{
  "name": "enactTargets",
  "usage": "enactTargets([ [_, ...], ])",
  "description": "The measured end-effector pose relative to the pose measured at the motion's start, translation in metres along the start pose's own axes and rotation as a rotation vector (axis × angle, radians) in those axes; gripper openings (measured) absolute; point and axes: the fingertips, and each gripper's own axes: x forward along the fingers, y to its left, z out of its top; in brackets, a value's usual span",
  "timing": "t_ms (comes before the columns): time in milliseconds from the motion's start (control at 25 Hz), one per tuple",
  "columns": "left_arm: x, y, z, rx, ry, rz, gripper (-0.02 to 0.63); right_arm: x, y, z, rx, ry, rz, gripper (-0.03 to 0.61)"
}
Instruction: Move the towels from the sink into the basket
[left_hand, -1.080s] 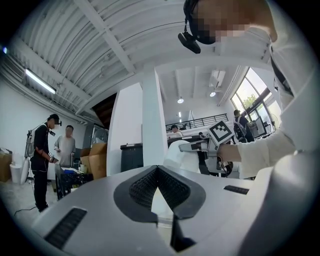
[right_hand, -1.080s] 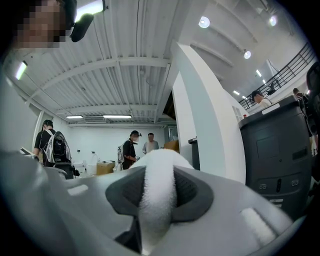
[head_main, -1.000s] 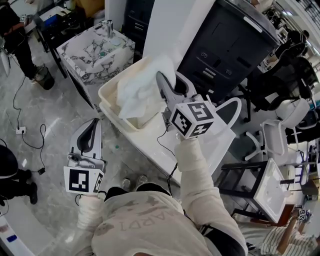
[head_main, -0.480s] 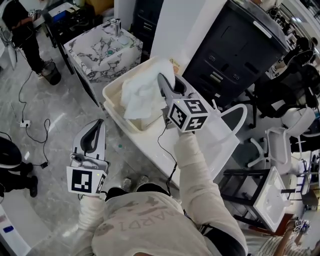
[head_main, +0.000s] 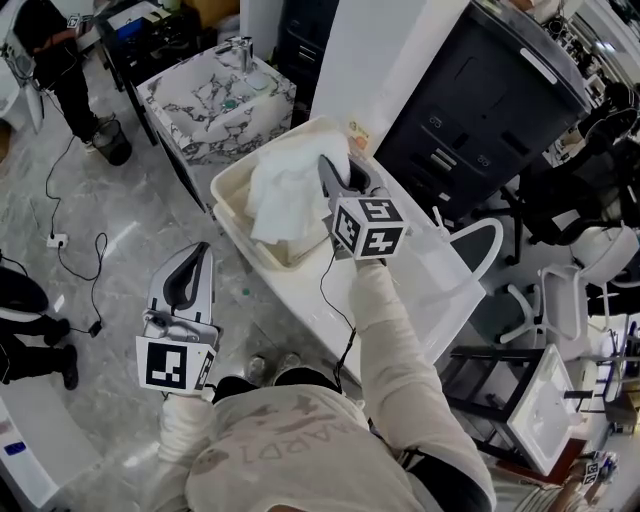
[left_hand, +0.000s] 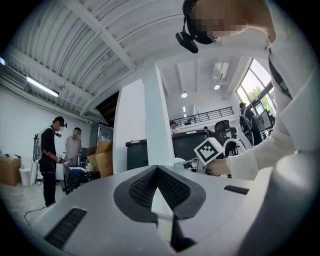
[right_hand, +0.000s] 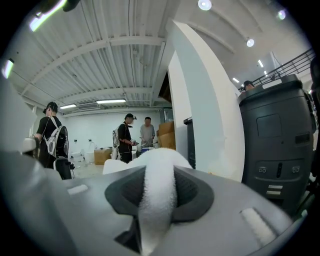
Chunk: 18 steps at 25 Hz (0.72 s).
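My right gripper (head_main: 330, 172) has come down, fingers (right_hand: 194, 192) pinching the towel (head_main: 283, 200), which now sags into the basket (head_main: 226, 196), ready for release; my left gripper (head_main: 197, 257) waits, fingers pressed together.

A towel (right_hand: 160, 162) is clamped between the right gripper's (right_hand: 159, 197) jaws. Left of a pillar (right_hand: 205, 115), 3 people (right_hand: 127, 137) are seen; right of it, a cabinet (right_hand: 275, 135).

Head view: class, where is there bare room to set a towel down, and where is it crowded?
Free: the white tabletop right of the basket, beside the black cabinet; the marble sink looks bare inside too. Crowded: the basket, where the towel hangs from the right gripper.
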Motion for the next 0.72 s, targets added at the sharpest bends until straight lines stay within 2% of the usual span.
enactTargets([
  [720,-0.001,0.013,-0.006,0.006,0.031,0.062,0.006,0.049,-0.001,-0.068,-0.015,0.201,-0.01,0.129],
])
